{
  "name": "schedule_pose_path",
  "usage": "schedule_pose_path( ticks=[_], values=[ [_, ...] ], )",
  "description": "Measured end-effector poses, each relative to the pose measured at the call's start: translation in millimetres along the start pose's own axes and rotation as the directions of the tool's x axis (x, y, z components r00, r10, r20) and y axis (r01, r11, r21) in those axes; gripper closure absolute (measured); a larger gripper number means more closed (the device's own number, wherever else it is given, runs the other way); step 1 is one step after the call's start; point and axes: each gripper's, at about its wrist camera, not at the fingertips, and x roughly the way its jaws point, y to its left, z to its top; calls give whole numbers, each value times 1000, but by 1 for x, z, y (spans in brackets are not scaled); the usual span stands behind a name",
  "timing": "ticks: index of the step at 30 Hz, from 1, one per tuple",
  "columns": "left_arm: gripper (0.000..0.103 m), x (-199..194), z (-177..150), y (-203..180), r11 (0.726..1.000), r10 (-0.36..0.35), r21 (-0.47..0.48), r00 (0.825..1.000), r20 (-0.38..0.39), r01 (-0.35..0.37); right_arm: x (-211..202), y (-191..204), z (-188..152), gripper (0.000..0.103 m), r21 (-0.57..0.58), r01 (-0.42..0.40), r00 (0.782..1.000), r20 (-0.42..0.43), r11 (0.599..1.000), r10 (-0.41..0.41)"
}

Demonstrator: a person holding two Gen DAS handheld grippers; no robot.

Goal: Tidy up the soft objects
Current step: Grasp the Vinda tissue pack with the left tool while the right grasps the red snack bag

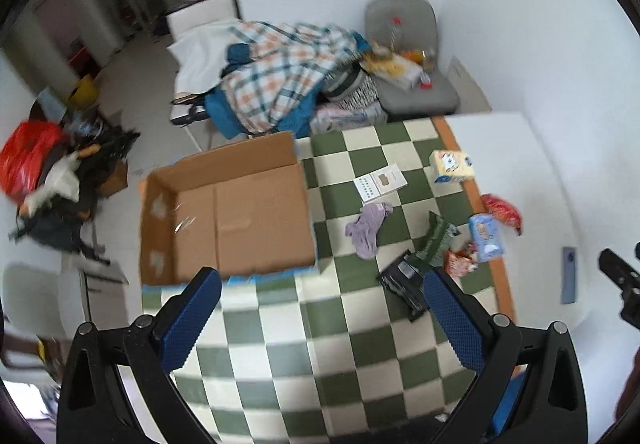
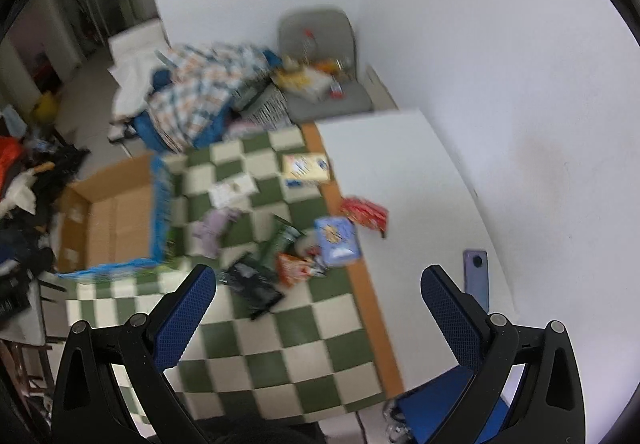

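Note:
A crumpled purple cloth point(image 1: 368, 229) lies on the green-and-white checked tablecloth point(image 1: 288, 340), just right of an open empty cardboard box point(image 1: 224, 208). The cloth point(image 2: 212, 228) and the box point(image 2: 112, 220) also show, blurred, in the right wrist view. Snack packets lie near it: a black one point(image 1: 404, 286), a green one point(image 1: 434, 242), a blue one point(image 1: 486, 238), a red one point(image 1: 502, 210). My left gripper point(image 1: 320, 320) is open and empty, held above the near part of the cloth-covered table. My right gripper point(image 2: 318, 320) is open and empty, above the table's right side.
A yellow tissue box point(image 1: 452, 166) and a white card box point(image 1: 380, 182) sit further back. A phone point(image 2: 476, 276) lies on the white tabletop at the right. Behind the table are a pile of checked bedding point(image 1: 280, 76) and a grey chair point(image 1: 408, 56) with items. Clutter covers the floor at left.

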Motion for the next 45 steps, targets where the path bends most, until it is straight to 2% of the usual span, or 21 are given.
schedule_pose_path(
  ticks=[4,7,9,14,16,18,21,23,25,26,28,30,31,34,35,38,40,42,43,44,45],
  values=[
    [0,83,46,-44,994,27,109,998,-55,-20,90,-35,32,0,-13,50,994,-95,999,-51],
    [0,142,68,-80,985,30,173,993,-110,-10,174,-60,52,0,-30,55,980,-190,998,-60],
    [0,169,76,-104,975,21,222,990,-142,11,225,-73,64,0,-41,28,967,-251,999,-38],
    [0,236,103,-174,917,44,398,981,-191,36,336,-88,87,0,-150,-42,917,-398,988,-21],
    [0,258,112,-196,889,60,457,980,-187,33,375,-88,92,0,-215,-95,888,-460,972,-15],
    [0,278,117,-212,862,66,505,977,-204,47,404,-85,94,0,-286,-135,871,-491,949,-24],
    [0,304,121,-222,838,76,541,969,-235,65,448,-79,86,3,-401,-193,838,-542,895,-62],
    [0,319,126,-224,831,96,553,965,-246,58,468,-77,79,12,-416,-249,812,-582,875,-46],
    [0,328,130,-226,832,96,551,960,-265,69,483,-77,74,39,-410,-260,800,-599,874,-43],
    [0,331,132,-226,834,90,547,958,-271,76,489,-79,73,40,-382,-260,795,-606,887,-28],
    [0,337,138,-232,830,65,548,957,-283,106,493,-90,77,45,-288,-240,804,-594,927,23],
    [0,343,143,-243,811,56,573,958,-282,122,498,-115,81,45,-134,-115,818,-575,984,17],
    [0,348,144,-249,796,58,592,957,-284,128,500,-126,82,46,-71,-72,821,-571,995,19],
    [0,366,143,-271,753,68,638,944,-322,163,508,-140,82,45,7,-53,847,-530,999,49],
    [0,373,140,-280,733,69,654,936,-345,187,513,-143,80,44,29,-62,839,-539,998,68],
    [0,383,135,-295,703,54,663,910,-410,257,528,-149,76,38,68,-82,823,-557,994,106],
    [0,387,131,-302,689,80,685,915,-396,236,539,-152,72,34,74,-81,817,-566,994,109],
    [1,392,125,-306,681,82,690,909,-408,247,547,-153,69,34,79,-91,810,-574,993,120],
    [7,394,122,-308,676,85,694,910,-406,246,552,-153,67,34,75,-92,809,-575,993,119],
    [17,395,120,-309,674,88,698,911,-402,243,555,-152,66,34,70,-93,809,-577,993,116],
    [20,397,117,-309,675,90,697,911,-403,242,565,-153,66,34,67,-93,809,-576,993,115]
  ],
)
